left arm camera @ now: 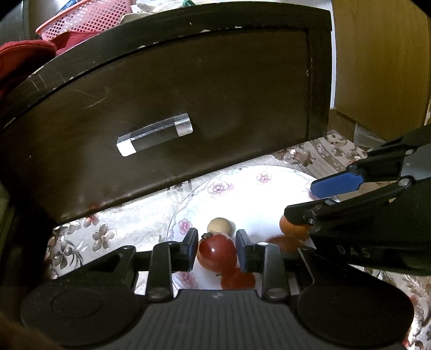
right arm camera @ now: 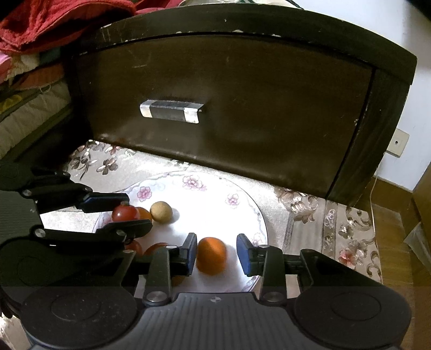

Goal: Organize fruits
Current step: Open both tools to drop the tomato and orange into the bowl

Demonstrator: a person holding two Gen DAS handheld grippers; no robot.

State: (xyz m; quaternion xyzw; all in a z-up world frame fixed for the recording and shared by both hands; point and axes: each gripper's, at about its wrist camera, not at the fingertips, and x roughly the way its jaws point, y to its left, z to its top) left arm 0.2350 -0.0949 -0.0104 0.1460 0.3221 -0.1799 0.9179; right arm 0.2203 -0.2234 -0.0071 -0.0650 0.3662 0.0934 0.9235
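A white floral plate (left arm camera: 242, 193) (right arm camera: 215, 215) lies on a patterned cloth before a dark drawer. My left gripper (left arm camera: 216, 249) is shut on a red cherry tomato (left arm camera: 216, 251), also seen from the right wrist view (right arm camera: 124, 212). A tan round fruit (left arm camera: 221, 226) (right arm camera: 161, 211) sits just beyond it. My right gripper (right arm camera: 216, 254) is open around a small orange fruit (right arm camera: 211, 254) that rests on the plate; a gap shows on its right side. More red and orange fruits (left arm camera: 282, 242) (right arm camera: 155, 247) lie between the grippers.
The dark drawer front (left arm camera: 175, 113) (right arm camera: 229, 107) with a clear handle (left arm camera: 155, 137) stands right behind the plate. A red basket (left arm camera: 86, 18) and red cloth (right arm camera: 54, 21) lie on top. A wooden cabinet (left arm camera: 382, 67) stands at the right.
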